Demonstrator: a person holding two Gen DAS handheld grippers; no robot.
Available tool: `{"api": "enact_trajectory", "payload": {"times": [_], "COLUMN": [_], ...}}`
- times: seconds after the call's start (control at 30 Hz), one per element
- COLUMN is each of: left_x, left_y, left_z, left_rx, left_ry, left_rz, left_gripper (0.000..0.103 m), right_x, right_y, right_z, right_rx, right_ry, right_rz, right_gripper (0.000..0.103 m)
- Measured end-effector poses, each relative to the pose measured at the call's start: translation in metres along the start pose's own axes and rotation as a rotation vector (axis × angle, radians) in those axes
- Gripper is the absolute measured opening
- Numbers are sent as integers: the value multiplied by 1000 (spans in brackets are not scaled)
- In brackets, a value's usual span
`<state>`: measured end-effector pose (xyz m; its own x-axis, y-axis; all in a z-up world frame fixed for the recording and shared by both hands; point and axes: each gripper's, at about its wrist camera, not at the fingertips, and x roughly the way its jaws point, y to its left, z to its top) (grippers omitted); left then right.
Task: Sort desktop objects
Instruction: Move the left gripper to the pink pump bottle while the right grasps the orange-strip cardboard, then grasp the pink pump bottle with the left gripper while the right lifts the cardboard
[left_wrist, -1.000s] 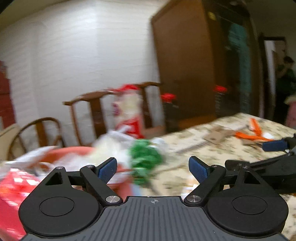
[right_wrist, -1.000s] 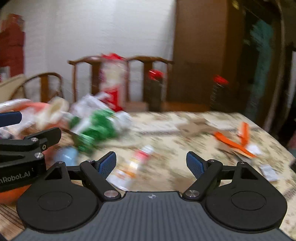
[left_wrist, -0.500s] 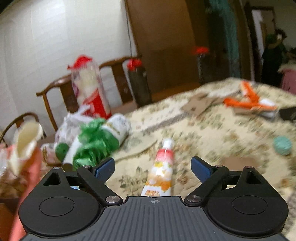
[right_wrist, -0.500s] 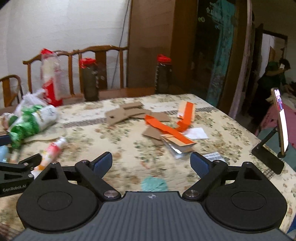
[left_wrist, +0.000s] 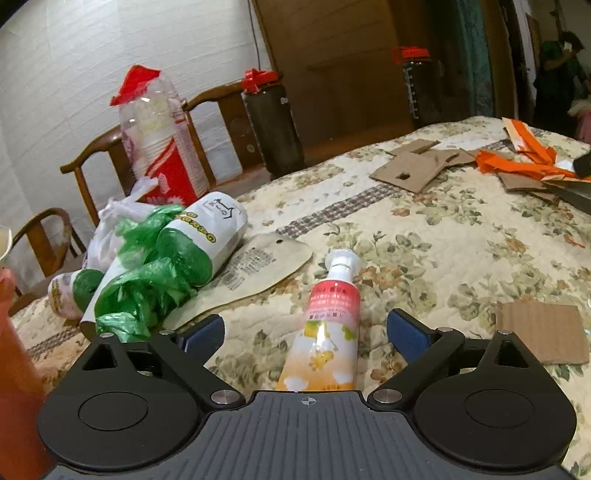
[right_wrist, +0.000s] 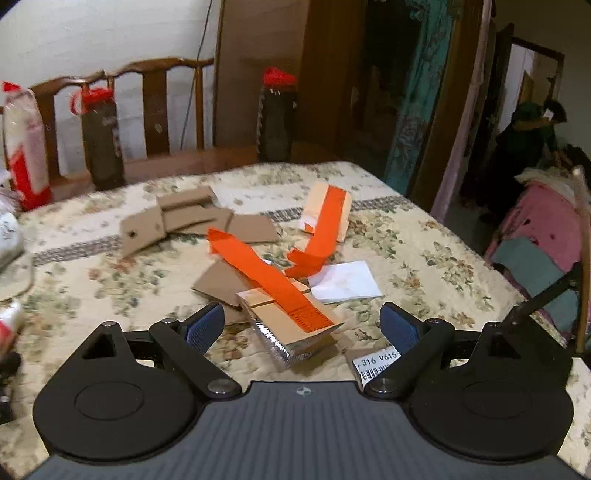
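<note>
The left gripper (left_wrist: 306, 328) hung low with jaws spread wide, fingers aimed toward twelve o'clock. The right gripper (right_wrist: 302, 323) did likewise, empty.

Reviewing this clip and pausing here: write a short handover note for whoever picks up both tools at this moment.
Left tool: open, empty, low over the table with the tube lying between its fingers, cap pointing away; not gripped.
Right tool: open, empty, facing the orange strips and foil-edged packet on the cardboard scraps.
Also on the quilted table: green bag roll left of the tube, a cardboard square to its right, white paper, barcode label.
Done: nothing visibly sorted.
Left: grip the tube, then the paper and cardboard litter.
</note>
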<state>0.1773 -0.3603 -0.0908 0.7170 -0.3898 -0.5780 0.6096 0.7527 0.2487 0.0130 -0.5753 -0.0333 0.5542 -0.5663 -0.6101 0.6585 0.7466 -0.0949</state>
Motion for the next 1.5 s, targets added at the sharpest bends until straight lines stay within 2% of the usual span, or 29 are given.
{"api": "enact_trajectory", "payload": {"times": [0.2,0.47,0.5,0.57,0.6,0.67,0.7,0.73,0.77,0.8,0.83,0.93,0.97,1.07,1.23,1.43,1.5], "left_x": [4,5,5,4,4,2,1,0,-1,-3,-4,-8,-9,-14,-30,-59,-72], "left_y": [11,10,10,10,10,8,8,8,7,4,2,-2,0,5,6,7,8], "left_z": [-1,0,0,0,-1,-1,-1,-1,-1,-1,-2,-3,-4,-8,-12,-6,-2], "left_rx": [-58,-55,-58,-57,-53,-44,-44,-47,-50,-44,-33,-26,-38,-67,-69,-63,-49], "left_ry": [18,18,19,19,17,6,2,-1,-2,-6,-11,-12,-9,-3,-10,-56,-83], "left_rz": [-47,-43,-45,-44,-43,-62,-83,-108,-123,-132,-148,-142,-150,-167,-153,-139,-138], "left_gripper": [97,97,97,97,96,79,73,58,48,42,34,34,33,33,34,32,5], "right_x": [36,57,57,53,50,44,41,39,36,33,30,19,15,2,-20,-53,-66], "right_y": [5,-2,0,3,4,9,12,13,13,12,11,11,11,11,14,22,24], "right_z": [-7,-10,-12,-14,-13,-15,-17,-18,-19,-21,-23,-28,-31,-37,-43,-39,-36], "right_rx": [-12,87,85,71,73,52,38,36,42,53,56,49,47,47,50,23,26], "right_ry": [42,76,70,58,56,47,40,35,33,32,32,37,40,29,-2,-72,-92], "right_rz": [-11,62,61,77,90,92,93,99,107,115,120,148,162,191,242,276,294], "right_gripper": [93,94,93,82,72,59,56,49,43,39,30,12,10,9,9,8,8]}}
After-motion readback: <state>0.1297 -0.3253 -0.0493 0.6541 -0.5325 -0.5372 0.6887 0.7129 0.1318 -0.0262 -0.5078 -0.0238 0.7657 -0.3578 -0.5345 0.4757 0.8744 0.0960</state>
